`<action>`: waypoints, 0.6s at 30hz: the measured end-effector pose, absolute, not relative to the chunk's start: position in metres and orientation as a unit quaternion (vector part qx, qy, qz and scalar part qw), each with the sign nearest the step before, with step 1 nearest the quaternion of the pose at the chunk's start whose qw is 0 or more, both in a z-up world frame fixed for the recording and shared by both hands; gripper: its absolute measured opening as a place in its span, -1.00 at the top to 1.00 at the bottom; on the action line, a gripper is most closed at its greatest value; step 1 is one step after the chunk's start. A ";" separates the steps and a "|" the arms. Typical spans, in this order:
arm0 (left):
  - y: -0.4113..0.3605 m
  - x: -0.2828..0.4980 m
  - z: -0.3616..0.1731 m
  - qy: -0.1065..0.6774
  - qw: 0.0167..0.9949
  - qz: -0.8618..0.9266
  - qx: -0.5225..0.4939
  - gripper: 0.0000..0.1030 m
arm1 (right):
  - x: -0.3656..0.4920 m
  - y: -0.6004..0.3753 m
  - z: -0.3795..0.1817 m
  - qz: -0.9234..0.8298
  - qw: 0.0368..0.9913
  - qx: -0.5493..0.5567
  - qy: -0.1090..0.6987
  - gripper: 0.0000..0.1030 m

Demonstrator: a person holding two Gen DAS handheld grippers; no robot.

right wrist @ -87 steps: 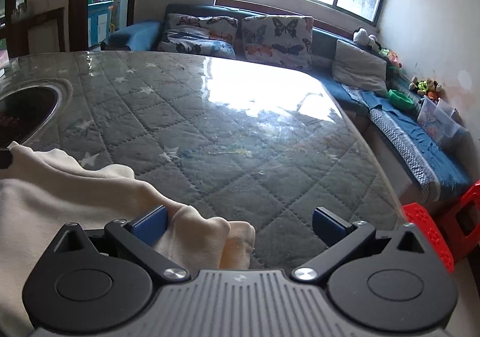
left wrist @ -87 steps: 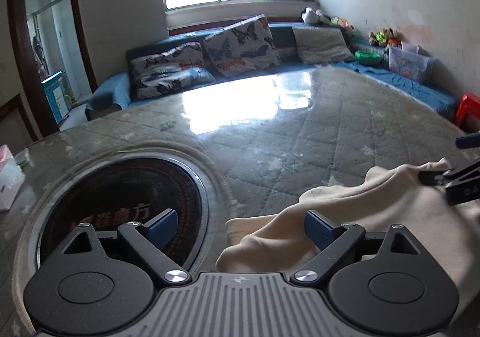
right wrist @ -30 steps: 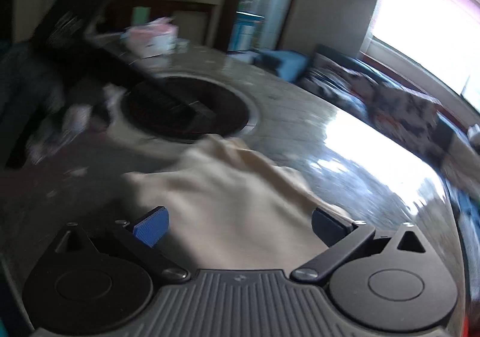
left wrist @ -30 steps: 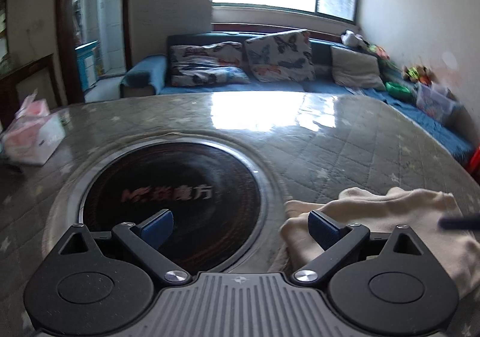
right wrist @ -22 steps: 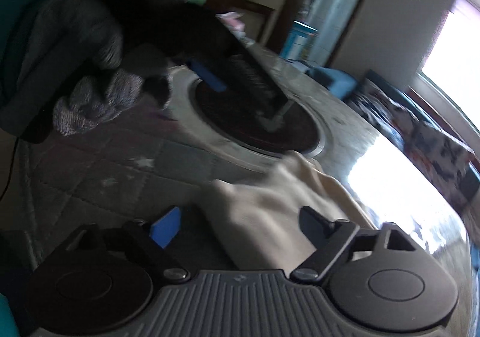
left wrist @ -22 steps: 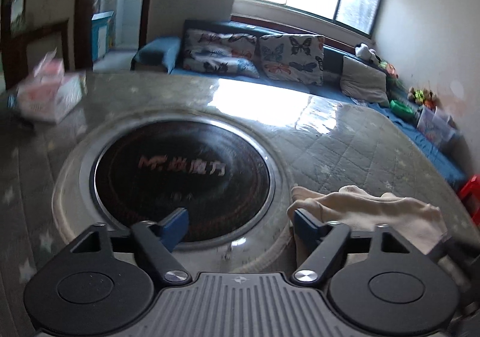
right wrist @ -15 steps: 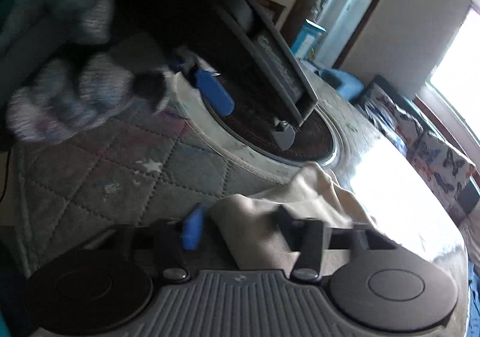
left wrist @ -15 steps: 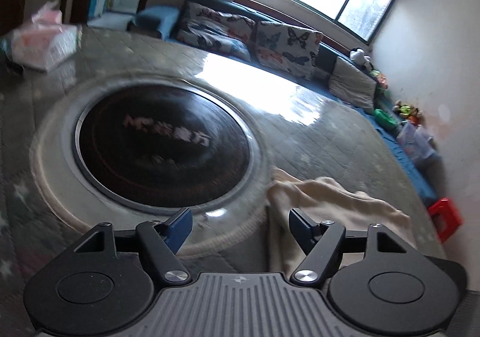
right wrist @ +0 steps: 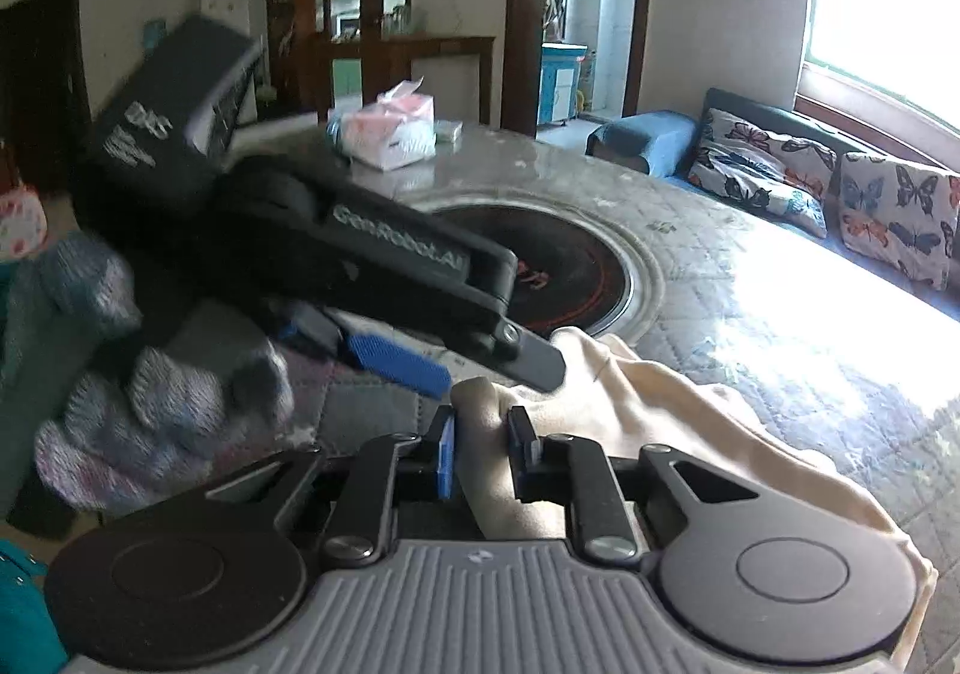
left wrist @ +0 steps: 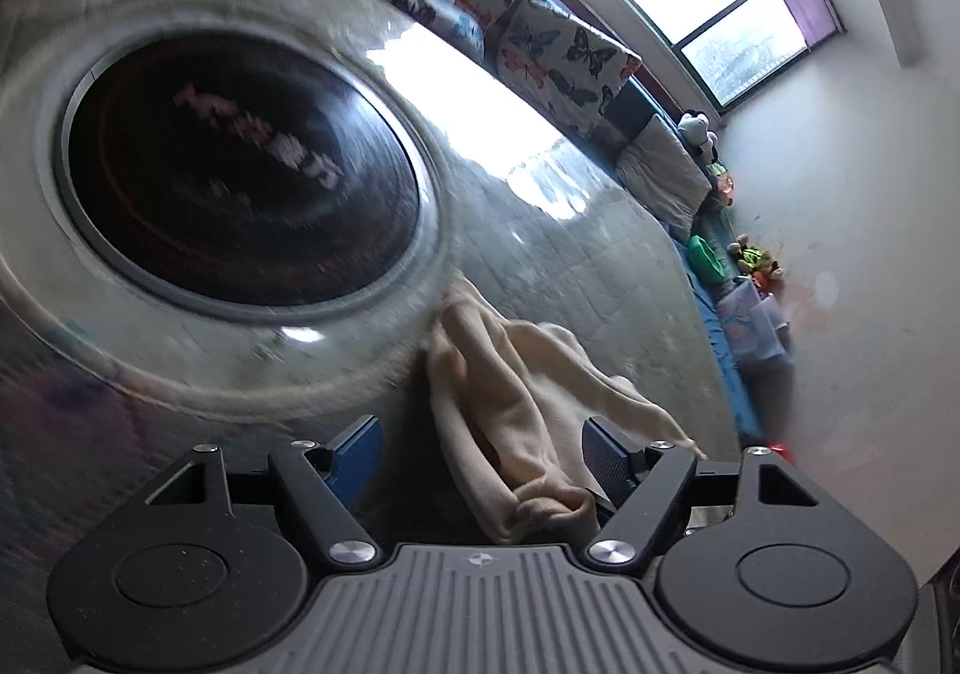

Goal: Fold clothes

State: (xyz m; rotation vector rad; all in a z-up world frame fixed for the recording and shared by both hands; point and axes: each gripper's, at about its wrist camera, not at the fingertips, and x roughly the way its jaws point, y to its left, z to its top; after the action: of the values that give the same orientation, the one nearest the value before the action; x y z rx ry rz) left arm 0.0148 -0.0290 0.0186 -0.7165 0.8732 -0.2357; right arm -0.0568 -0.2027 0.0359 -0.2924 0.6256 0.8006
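A cream garment (left wrist: 516,374) lies bunched on the quilted table cover, just right of the round dark hotplate. My left gripper (left wrist: 483,452) straddles its near end. Its jaws are opening, and the blue pad (left wrist: 360,446) stands apart from the cloth. In the right wrist view a raised fold of the garment (right wrist: 660,422) fills the gap in my right gripper (right wrist: 485,446), whose jaws are closing with both pads against it. The left gripper (right wrist: 498,377) reaches in just beyond, held by a hand in a grey knit glove (right wrist: 150,374).
The hotplate (right wrist: 570,266) is sunk into the middle of the table (right wrist: 780,344). A tissue box (right wrist: 390,134) stands on the far side. A sofa with butterfly cushions (right wrist: 840,188) runs under the window. A red stool (left wrist: 780,449) is past the table's right edge.
My right gripper went from wide open above the spread garment to nearly shut on a fold of it. The left gripper rolled, tilting its view, and narrowed a little over the garment's end.
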 end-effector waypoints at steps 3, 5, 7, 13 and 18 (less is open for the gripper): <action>-0.034 0.020 0.012 0.424 0.826 -0.111 -0.355 -0.45 | -0.057 -0.209 0.036 0.383 0.865 -0.132 0.296 0.69; -0.035 0.023 0.007 0.432 0.814 -0.118 -0.369 -0.28 | -0.059 -0.212 0.036 0.385 0.864 -0.129 0.296 0.69; -0.036 0.027 0.002 0.439 0.805 -0.118 -0.381 -0.01 | -0.059 -0.215 0.034 0.388 0.864 -0.125 0.296 0.69; -0.034 0.032 -0.007 0.450 0.800 -0.119 -0.378 0.59 | -0.063 -0.228 0.031 0.383 0.869 -0.104 0.295 0.39; -0.037 0.032 -0.003 0.448 0.810 -0.124 -0.358 0.60 | -0.058 -0.275 0.031 0.320 0.896 -0.067 0.300 0.30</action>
State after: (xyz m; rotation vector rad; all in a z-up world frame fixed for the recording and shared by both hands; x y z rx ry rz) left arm 0.0316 -0.0368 -0.0031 -0.7644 0.9570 -0.2649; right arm -0.0577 -0.2747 0.0310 -0.1388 0.6211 0.6633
